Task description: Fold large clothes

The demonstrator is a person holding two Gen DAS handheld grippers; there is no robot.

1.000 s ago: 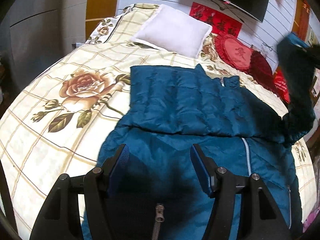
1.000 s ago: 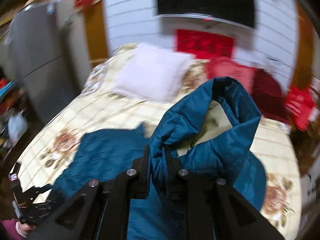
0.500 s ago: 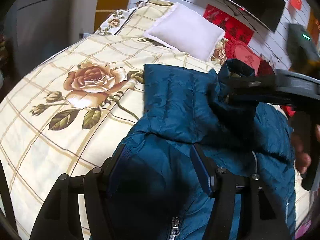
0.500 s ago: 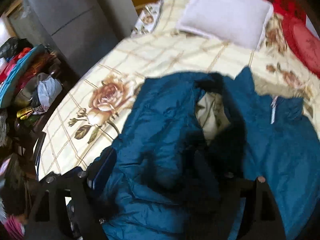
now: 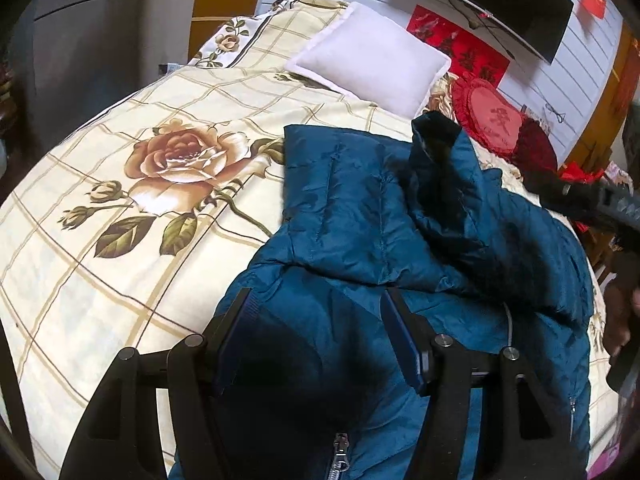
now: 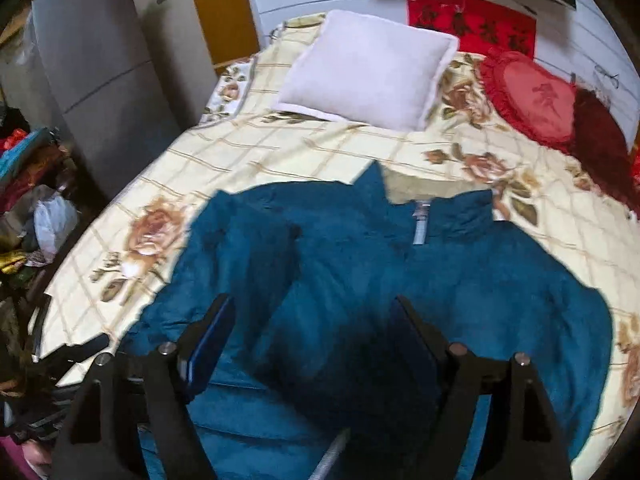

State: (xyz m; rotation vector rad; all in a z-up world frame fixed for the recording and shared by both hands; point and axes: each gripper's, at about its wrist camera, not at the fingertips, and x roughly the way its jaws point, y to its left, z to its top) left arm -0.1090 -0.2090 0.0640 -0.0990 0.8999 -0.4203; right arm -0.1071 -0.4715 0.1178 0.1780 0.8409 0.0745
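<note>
Jacket point(image 6: 460, 280), blue and padded, lay spread on the rose-print bedspread point(image 5: 120, 240), below the white pillow point(image 6: 368, 72), with both sleeves folded across its front. Left gripper point(image 5: 320, 340) and right gripper point(image 6: 312, 336) hung just above the jacket, jaws wide apart, gripping nothing.

Left claw point(image 5: 316, 320) agape, angled down; right claw point(image 6: 312, 328) agape, empty.

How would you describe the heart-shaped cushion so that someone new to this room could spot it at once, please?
Start at the bed with its cream, rose-printed cover, and look to its head by the white wall. Beside the plain white pillow lies the heart-shaped cushion. It is bright red with a frilled edge, unlike the darker, fuzzy red cushion next to it.
</note>
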